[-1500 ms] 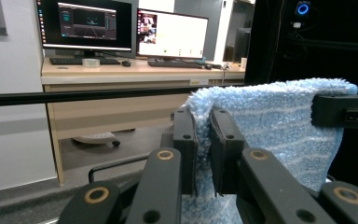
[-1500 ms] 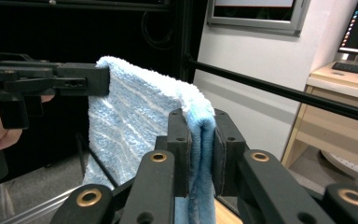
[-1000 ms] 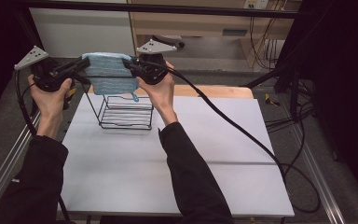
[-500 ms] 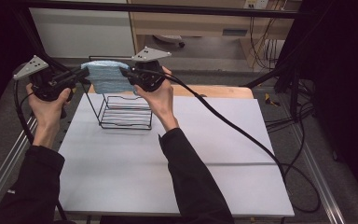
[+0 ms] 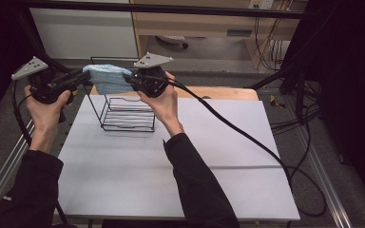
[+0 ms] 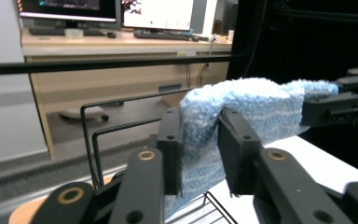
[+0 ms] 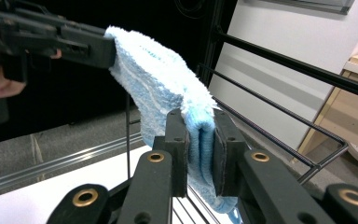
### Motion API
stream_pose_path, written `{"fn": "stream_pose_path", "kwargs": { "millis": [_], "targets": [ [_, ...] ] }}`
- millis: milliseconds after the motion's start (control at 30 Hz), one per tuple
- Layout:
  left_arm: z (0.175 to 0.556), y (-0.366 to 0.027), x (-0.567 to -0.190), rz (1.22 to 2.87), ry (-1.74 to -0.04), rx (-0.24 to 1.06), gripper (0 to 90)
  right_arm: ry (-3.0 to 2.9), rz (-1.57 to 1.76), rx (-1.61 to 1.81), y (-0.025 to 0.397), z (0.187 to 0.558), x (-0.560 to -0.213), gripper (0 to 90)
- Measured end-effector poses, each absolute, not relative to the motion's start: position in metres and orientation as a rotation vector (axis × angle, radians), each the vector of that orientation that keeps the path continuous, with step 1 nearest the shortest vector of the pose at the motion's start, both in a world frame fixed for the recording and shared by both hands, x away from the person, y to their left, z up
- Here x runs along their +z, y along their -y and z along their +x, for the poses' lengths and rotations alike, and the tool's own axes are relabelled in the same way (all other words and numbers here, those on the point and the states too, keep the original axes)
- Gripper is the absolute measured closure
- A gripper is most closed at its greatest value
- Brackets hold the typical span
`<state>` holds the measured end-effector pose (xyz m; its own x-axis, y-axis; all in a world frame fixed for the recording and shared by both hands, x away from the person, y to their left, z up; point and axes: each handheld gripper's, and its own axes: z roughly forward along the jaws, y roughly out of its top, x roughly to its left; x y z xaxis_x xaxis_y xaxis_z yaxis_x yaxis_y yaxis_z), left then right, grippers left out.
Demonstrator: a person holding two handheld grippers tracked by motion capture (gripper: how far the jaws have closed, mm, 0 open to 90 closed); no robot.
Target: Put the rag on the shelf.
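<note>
Holding: you have a light blue towel (image 5: 107,78) stretched between your two grippers, up in the air above the black wire rack (image 5: 123,111).
Left gripper (image 5: 83,78): its jaws are clamped on one end of the towel; in the left gripper view the fluffy cloth (image 6: 242,112) is bunched between the two black jaws and bulges over their tips.
Right gripper (image 5: 127,80): its jaws are pressed together on the opposite end of the towel; in the right gripper view a folded edge of the cloth (image 7: 168,84) is pinched between the pads and a little of it hangs below them.
Towel position: it spans the gap between the two grippers, roughly level, sagging slightly in the middle, over the rear upper edge of the rack. You cannot tell from these views whether it touches the rack's top wire.
Rack: it stands upright on the white table top (image 5: 209,161), at the far left part of the surface, with its tall wire loop at the back and ribbed base toward you.
Hands: your left hand (image 5: 45,102) grips the left tool from below, out past the table's left edge; your right hand (image 5: 164,102) holds the right tool just beside the rack's right end.
Cable: a black cable (image 5: 247,137) runs from the right gripper across the table and off its right side.
Table edge: a strip of wooden board (image 5: 228,93) shows along the far side.
</note>
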<state>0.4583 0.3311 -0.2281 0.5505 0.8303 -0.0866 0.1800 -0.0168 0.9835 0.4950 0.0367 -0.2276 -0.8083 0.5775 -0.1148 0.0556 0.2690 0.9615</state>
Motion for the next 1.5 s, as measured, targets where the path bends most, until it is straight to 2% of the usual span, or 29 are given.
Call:
{"fn": "stream_pose_path", "kwargs": {
  "millis": [133, 333, 500, 733, 833, 1033, 1167, 1233, 1300, 1433, 1500],
  "targets": [
    [0.455, -0.330, -0.213, 1.508, -0.919, 0.622, 70.6, -2.101, 0.565, 1.563, -0.036, 0.494, -0.229, 79.3],
    [0.461, -0.323, -0.197, 1.545, -0.962, 0.613, 80.8, -2.113, 0.548, 1.561, -0.035, 0.493, -0.233, 78.8],
    [0.465, -0.316, -0.201, 1.636, -0.970, 0.566, 89.2, -2.121, 0.542, 1.555, -0.035, 0.492, -0.235, 77.9],
    [0.463, -0.318, -0.212, 1.687, -0.961, 0.536, 89.5, -2.136, 0.539, 1.544, -0.036, 0.490, -0.236, 74.2],
    [0.462, -0.318, -0.216, 1.702, -0.958, 0.537, 89.6, -2.143, 0.543, 1.554, -0.036, 0.489, -0.236, 69.2],
    [0.462, -0.317, -0.226, 1.723, -0.958, 0.537, 89.6, -2.153, 0.551, 1.607, -0.035, 0.486, -0.233, 50.3],
    [0.462, -0.316, -0.233, 1.750, -0.954, 0.551, 89.6, -2.146, 0.551, 1.633, -0.034, 0.483, -0.230, 45.9],
    [0.462, -0.316, -0.236, 1.761, -0.949, 0.560, 89.6, -2.143, 0.559, 1.657, -0.033, 0.483, -0.229, 46.5],
    [0.462, -0.315, -0.238, 1.764, -0.944, 0.564, 89.6, -2.143, 0.568, 1.682, -0.033, 0.483, -0.228, 51.2],
    [0.460, -0.316, -0.242, 1.766, -0.941, 0.567, 89.6, -2.212, 0.582, 1.686, -0.034, 0.484, -0.230, 74.1],
    [0.459, -0.316, -0.244, 1.767, -0.939, 0.565, 89.5, -2.251, 0.596, 1.661, -0.036, 0.485, -0.234, 81.0]
  ]
}}
